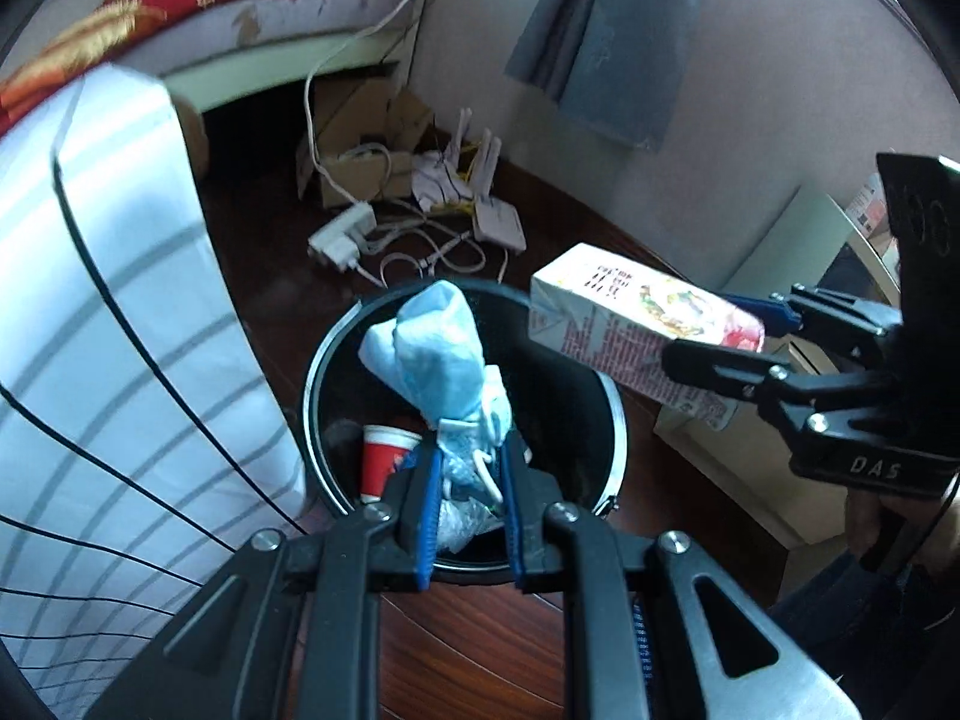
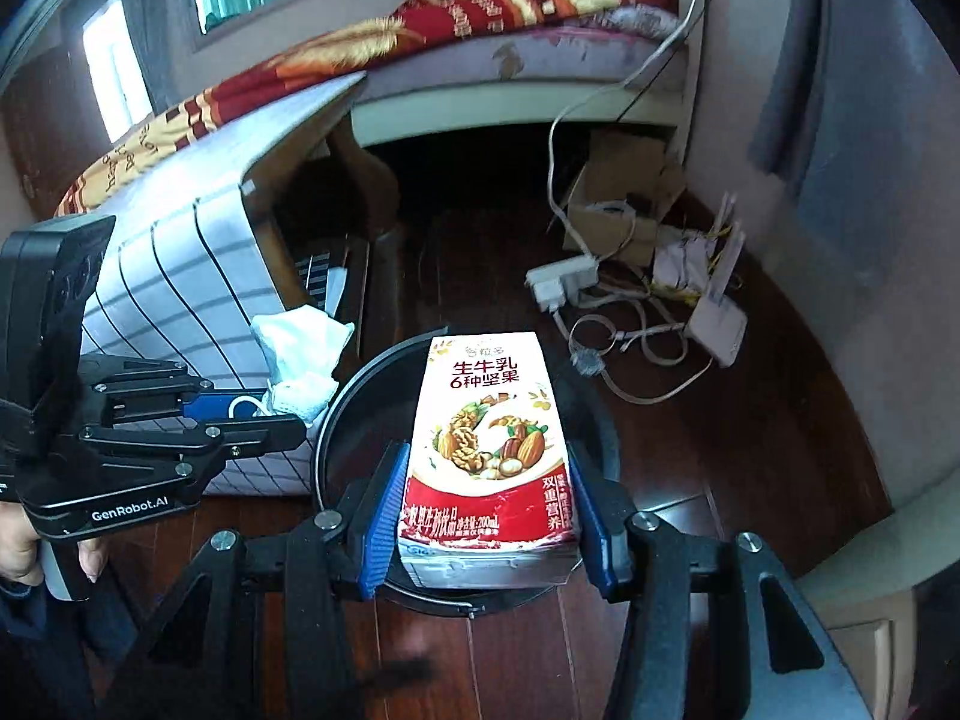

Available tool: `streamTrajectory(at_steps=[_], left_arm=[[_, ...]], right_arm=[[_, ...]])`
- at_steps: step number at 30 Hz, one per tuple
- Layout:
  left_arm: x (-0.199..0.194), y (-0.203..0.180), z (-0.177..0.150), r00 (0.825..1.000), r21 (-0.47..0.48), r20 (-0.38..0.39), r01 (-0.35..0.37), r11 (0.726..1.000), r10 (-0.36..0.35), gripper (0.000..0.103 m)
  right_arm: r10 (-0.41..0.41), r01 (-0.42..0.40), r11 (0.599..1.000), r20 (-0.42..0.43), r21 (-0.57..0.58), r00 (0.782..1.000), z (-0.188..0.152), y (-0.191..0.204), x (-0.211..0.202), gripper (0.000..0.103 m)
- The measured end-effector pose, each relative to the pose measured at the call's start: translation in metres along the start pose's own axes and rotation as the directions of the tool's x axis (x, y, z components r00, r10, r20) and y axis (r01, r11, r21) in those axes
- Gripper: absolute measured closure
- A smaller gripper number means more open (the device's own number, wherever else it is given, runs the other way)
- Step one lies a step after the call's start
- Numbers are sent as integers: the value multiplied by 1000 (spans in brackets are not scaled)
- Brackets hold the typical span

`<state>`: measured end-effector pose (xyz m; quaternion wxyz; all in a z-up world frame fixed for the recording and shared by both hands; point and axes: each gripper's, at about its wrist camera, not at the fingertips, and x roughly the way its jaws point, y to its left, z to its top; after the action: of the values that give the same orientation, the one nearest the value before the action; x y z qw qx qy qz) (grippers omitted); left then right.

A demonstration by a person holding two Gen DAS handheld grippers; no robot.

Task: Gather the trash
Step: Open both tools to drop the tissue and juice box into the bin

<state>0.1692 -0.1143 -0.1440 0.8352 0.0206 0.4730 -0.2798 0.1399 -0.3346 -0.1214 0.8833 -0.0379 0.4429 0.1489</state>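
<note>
My left gripper (image 1: 468, 468) is shut on a crumpled light blue face mask (image 1: 441, 354) and holds it above a round black trash bin (image 1: 618, 420) on the floor. Inside the bin lie a red paper cup (image 1: 381, 459) and clear plastic (image 1: 459, 519). My right gripper (image 2: 489, 480) is shut on a red and white nut milk carton (image 2: 489, 438) and holds it over the same bin (image 2: 336, 414). The carton (image 1: 630, 324) and right gripper (image 1: 720, 336) show at the right of the left wrist view. The left gripper (image 2: 282, 414) with the mask (image 2: 300, 360) shows at left in the right wrist view.
A white striped cloth-covered piece of furniture (image 1: 108, 312) stands left of the bin. A power strip (image 2: 561, 279), cables, a white router (image 2: 717, 324) and a cardboard box (image 2: 618, 192) lie on the dark wood floor behind. A bed (image 2: 420, 30) stands at the back.
</note>
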Motion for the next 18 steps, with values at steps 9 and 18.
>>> streamTrajectory(at_steps=[9,18], left_arm=[[38,10,1,995,-42,-93,27,999,-31,40],[24,30,-32,977,-126,-49,-214,969,209,1]], right_arm=[[35,-33,999,-64,30,997,-6,-12,47,17],[-108,123,983,-115,137,988,-26,-41,61,0]])
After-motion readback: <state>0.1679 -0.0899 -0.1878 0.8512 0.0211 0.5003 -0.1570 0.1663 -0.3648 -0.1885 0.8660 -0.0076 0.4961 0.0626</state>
